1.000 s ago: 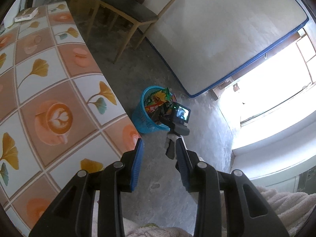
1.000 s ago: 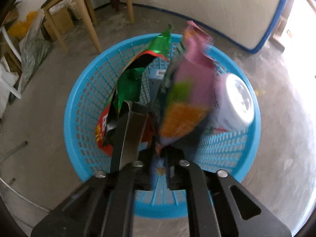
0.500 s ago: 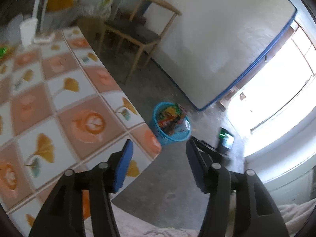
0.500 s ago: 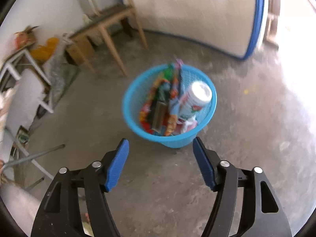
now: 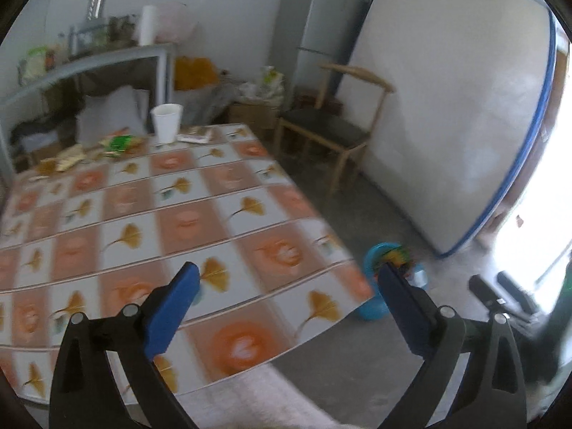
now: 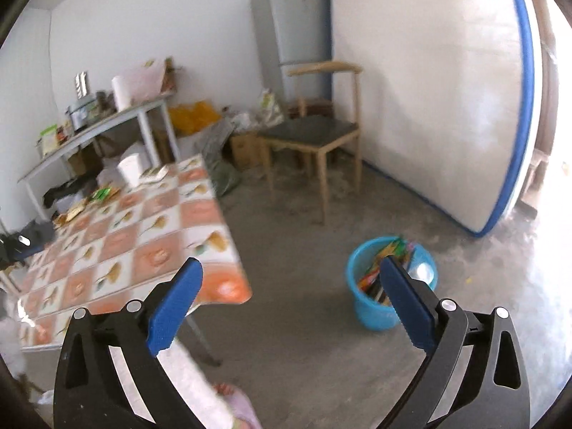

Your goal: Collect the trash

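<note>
A blue trash basket [image 6: 371,316] with several snack wrappers and a white can stands on the concrete floor right of the table; it also shows in the left wrist view [image 5: 370,309]. My left gripper [image 5: 287,279] is open and empty above the near part of the tiled table [image 5: 143,214]. My right gripper [image 6: 289,275] is open and empty over the floor, between the table [image 6: 125,243] and the basket. At the table's far end lie a green wrapper [image 5: 119,142], brownish wrappers [image 5: 64,161] and a white paper cup [image 5: 166,121]; the cup also shows in the right wrist view [image 6: 129,169].
A wooden chair [image 6: 314,136] stands beyond the basket. A mattress [image 6: 429,89] leans on the right wall, a fridge [image 6: 289,18] stands in the corner. A grey shelf [image 6: 96,125] with clutter lines the back wall, with bags and boxes [image 6: 221,143] on the floor.
My right gripper dropped the wrapper into the basket, opened and pulled back and up. My left gripper opened wider and swung up toward the table.
</note>
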`<state>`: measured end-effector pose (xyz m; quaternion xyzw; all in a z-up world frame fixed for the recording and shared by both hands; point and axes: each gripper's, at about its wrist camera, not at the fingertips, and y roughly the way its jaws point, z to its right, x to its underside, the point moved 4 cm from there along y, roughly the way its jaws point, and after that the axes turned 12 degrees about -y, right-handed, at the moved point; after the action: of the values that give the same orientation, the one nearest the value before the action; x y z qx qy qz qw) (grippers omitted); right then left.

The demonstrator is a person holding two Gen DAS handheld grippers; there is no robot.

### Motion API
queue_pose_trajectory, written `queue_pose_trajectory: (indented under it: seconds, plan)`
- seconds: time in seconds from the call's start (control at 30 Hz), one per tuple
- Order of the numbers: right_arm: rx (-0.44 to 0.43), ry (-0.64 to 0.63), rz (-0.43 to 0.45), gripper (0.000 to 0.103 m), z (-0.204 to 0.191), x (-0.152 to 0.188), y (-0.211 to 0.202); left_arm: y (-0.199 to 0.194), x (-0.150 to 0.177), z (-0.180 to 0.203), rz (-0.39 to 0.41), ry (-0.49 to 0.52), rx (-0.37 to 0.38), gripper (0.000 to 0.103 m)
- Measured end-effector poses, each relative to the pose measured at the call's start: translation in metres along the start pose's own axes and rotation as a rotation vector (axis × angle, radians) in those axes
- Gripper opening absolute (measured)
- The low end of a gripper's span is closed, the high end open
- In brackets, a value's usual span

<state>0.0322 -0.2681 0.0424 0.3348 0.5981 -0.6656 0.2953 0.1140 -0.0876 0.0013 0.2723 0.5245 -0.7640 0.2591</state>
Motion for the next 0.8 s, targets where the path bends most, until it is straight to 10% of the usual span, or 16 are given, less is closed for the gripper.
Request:
queue_pose_trajectory:
  seconds: [0.37, 0.8]
  plan:
    - [0.058, -0.213, -0.242, 0.095, -0.06, 0.044, 0.036, 0.023, 0.039, -0.048, -0.135, -0.09, -0.271, 0.098]
    - [0.079, -0.211, -0.271, 0.095, -0.048, 0.043, 0.027, 0.012, 0.034, -0.056, -0.089, -0.132, -0.326, 0.098]
